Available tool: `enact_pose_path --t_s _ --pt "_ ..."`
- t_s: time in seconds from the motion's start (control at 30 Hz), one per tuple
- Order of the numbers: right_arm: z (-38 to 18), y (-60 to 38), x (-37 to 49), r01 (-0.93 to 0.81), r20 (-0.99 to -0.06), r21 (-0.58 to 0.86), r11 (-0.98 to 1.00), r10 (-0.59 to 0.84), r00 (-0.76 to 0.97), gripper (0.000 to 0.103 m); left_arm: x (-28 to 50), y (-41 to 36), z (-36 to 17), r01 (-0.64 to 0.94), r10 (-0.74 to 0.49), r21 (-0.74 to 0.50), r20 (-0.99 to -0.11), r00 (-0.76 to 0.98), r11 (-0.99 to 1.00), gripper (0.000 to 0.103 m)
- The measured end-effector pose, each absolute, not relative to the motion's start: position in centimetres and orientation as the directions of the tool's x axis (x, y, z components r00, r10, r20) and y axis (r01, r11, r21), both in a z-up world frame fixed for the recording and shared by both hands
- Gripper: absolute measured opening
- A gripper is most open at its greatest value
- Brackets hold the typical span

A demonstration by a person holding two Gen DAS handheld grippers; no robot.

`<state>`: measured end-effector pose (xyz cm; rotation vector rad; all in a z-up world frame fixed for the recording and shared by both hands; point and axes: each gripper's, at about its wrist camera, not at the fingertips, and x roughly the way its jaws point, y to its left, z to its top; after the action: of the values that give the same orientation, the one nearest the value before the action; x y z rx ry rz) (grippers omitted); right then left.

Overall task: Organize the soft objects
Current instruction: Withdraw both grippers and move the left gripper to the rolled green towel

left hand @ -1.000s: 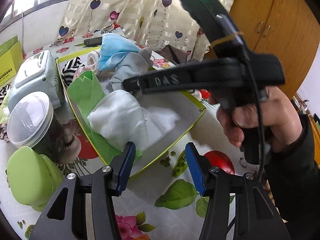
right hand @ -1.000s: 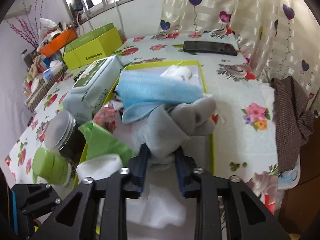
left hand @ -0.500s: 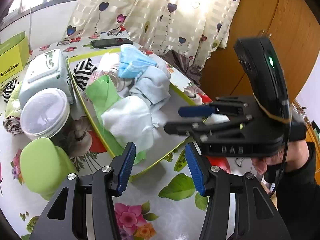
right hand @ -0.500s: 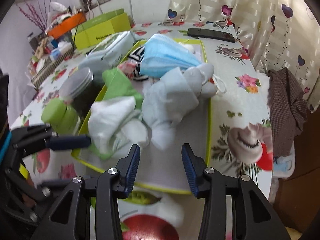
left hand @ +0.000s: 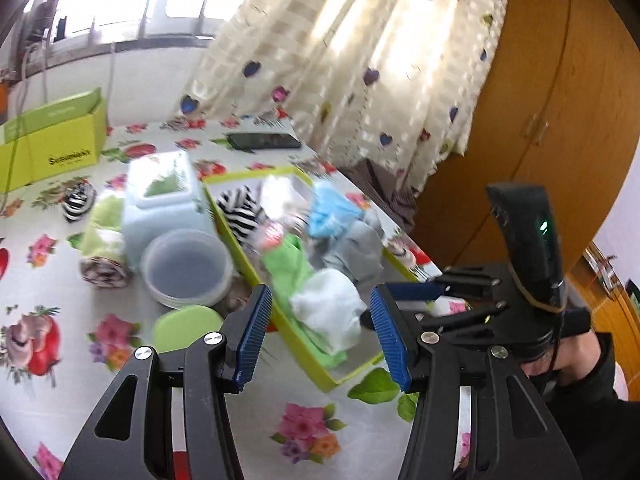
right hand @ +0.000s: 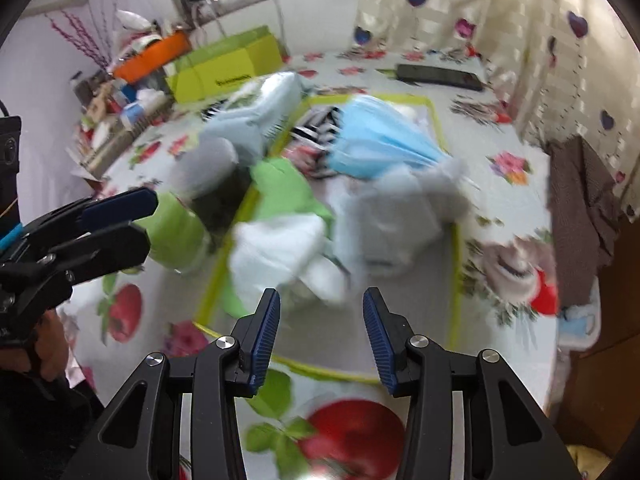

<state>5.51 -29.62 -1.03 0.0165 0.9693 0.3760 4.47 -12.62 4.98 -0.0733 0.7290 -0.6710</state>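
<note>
A shallow tray with a yellow-green rim (left hand: 320,376) (right hand: 454,264) holds soft things: a white cloth (left hand: 328,312) (right hand: 276,252), a green cloth (left hand: 288,264) (right hand: 284,188), a grey sock (left hand: 352,252) (right hand: 396,216), a blue face mask (left hand: 332,212) (right hand: 380,140) and a striped cloth (left hand: 240,208). My left gripper (left hand: 320,340) is open and empty, above the tray's near corner. My right gripper (right hand: 322,342) is open and empty, back from the tray's near rim; it also shows in the left wrist view (left hand: 424,300).
Left of the tray stand a wet-wipes pack (left hand: 160,204), a clear-lidded jar (left hand: 188,268) and a green-lidded jar (left hand: 184,328). A rolled cloth (left hand: 100,248), a striped sock (left hand: 76,204), a yellow-green box (left hand: 52,144) and a phone (left hand: 264,141) lie on the flowered tablecloth.
My right gripper let go of the grey sock, opened and drew back from the tray. My left gripper rose and pulled back. The sock now lies in the tray.
</note>
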Motion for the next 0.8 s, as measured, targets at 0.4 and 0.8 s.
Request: enact_pose_path --t_s 0.4,0.8 --pt "-1.8 -28.0 8.2 -0.256 -0.777 0.226 0.940 0.332 0.535 0.028 5.3 -8.1 4.8 0.452 -0.531 -0.293 -0.590 0.608 0.843 0.053" --pt "-3.4 -28.9 6.1 -0.226 -0.837 0.163 0.960 0.256 0.485 0.028 6.3 -5.5 3.8 0.370 -0.461 -0.280 -0.614 0.640 0.886 0.053"
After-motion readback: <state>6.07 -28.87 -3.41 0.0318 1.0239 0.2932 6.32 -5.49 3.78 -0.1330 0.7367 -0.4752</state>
